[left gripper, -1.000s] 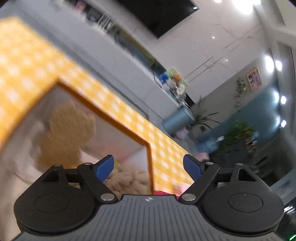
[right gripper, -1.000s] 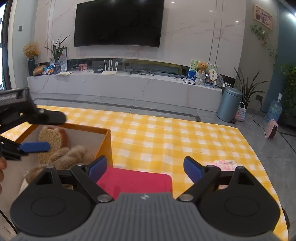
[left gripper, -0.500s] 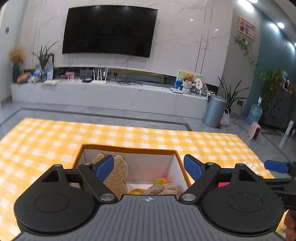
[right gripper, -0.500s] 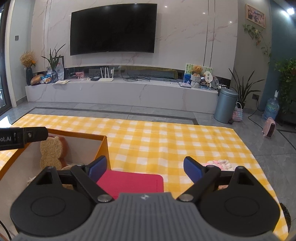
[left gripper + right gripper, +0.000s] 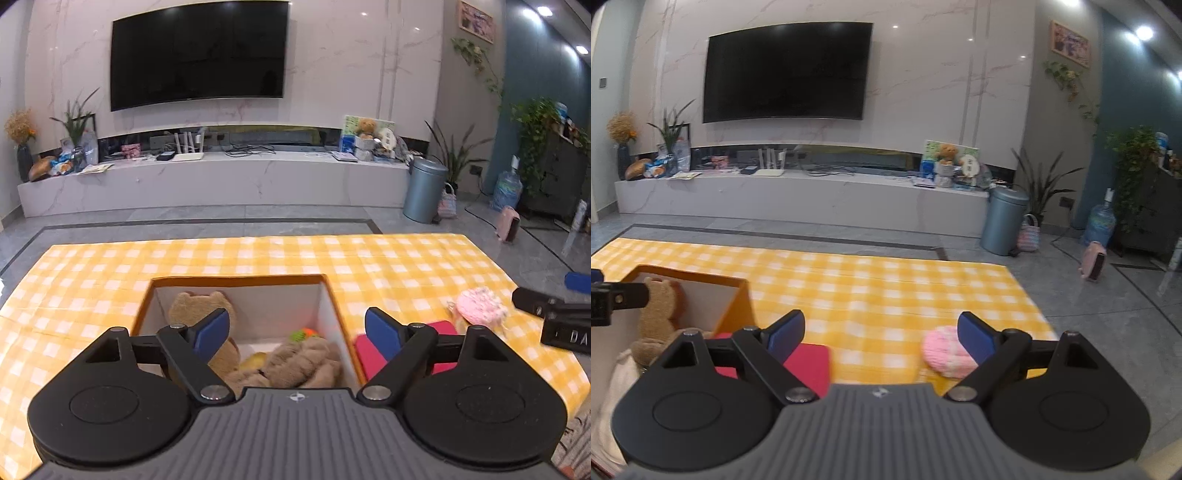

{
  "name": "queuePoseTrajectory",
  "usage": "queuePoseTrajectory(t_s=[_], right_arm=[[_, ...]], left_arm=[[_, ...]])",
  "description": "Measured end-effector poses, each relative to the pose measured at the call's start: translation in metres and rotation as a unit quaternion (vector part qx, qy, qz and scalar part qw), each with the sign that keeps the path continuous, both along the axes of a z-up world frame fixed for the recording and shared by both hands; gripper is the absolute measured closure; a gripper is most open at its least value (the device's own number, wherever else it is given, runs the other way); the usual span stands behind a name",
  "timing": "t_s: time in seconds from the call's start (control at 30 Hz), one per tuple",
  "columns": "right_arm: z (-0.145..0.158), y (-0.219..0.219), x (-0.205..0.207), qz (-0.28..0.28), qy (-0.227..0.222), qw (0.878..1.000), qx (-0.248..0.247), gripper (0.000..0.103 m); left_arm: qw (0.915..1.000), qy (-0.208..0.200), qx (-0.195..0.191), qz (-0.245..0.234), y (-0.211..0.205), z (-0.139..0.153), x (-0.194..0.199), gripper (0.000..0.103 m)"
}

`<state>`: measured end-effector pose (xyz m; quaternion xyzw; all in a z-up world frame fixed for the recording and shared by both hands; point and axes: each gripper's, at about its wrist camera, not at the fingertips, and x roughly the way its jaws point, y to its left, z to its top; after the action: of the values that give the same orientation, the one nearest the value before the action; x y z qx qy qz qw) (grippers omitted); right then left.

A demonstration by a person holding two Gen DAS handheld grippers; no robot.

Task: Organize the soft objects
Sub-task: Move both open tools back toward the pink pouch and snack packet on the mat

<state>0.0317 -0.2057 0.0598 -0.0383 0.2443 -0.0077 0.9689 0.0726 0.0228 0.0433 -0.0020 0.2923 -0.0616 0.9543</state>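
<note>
Soft things are mostly lying inside the orange box [image 5: 236,280] already: a tan bear-shaped pad [image 5: 201,306] is leaning against its far wall and a brown plush [image 5: 295,363] is slumping on the floor of it beside something yellow and green. Two pieces are sitting outside on the yellow checked cloth [image 5: 369,258]: a red flat pad [image 5: 809,363] just beside the box's right wall, and a pink knitted piece [image 5: 943,354] farther to the right, apart from the pad.

The right gripper [image 5: 877,338] is hanging over that stretch of cloth with its jaws spread wide and nothing between them; the pink piece is lying just ahead, touching the line of its right-hand fingertip (so slightly right of centre), while the red pad is sitting under its left-hand one. The left gripper [image 5: 297,332] is hovering above the box, jaws likewise wide and holding nothing.

Judging by this, the right hand is the nearer one to both loose pieces. The pink piece looks roundish, with no clear long axis, so a small shift rightward should centre it.
</note>
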Motion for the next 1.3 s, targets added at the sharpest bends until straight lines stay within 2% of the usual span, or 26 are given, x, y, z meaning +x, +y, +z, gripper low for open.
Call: queuePoseTrajectory(t_s=[0.23,0.33,0.43,0.6,0.8,1.0,1.17,1.3], right_arm=[[0.001,-0.046,-0.011,-0.025,0.013,0.999,-0.025,0.012],[-0.001,-0.065,-0.012,-0.036,0.017,0.999,-0.005,0.012],[-0.003,-0.079,-0.012,-0.043,0.018,0.999,0.015,0.012],[-0.012,-0.095,-0.009,-0.034,0.024,0.998,0.051,0.012],[-0.043,-0.120,0.020,-0.020,0.079,0.990,0.119,0.011],[-0.088,-0.142,0.052,-0.061,0.149,0.971,0.175,0.011],[-0.104,-0.153,0.070,-0.087,0.166,0.969,0.161,0.011],[-0.111,-0.160,0.083,-0.104,0.160,0.967,0.169,0.011]], left_arm=[[0.9988,-0.005,0.028,-0.041,-0.044,0.004,-0.021,0.008],[0.9974,-0.006,0.040,-0.060,-0.067,0.007,-0.027,0.008],[0.9973,0.002,0.043,-0.059,-0.087,0.007,-0.032,0.008],[0.9953,0.017,0.053,-0.079,-0.115,0.010,-0.034,0.008],[0.9944,0.026,0.064,-0.080,-0.146,0.012,-0.030,0.008],[0.9935,0.022,0.063,-0.093,-0.169,0.011,0.001,0.008],[0.9927,0.070,0.049,-0.085,-0.186,-0.004,0.047,0.008],[0.9877,0.122,0.043,-0.087,-0.198,-0.027,0.082,0.008]])
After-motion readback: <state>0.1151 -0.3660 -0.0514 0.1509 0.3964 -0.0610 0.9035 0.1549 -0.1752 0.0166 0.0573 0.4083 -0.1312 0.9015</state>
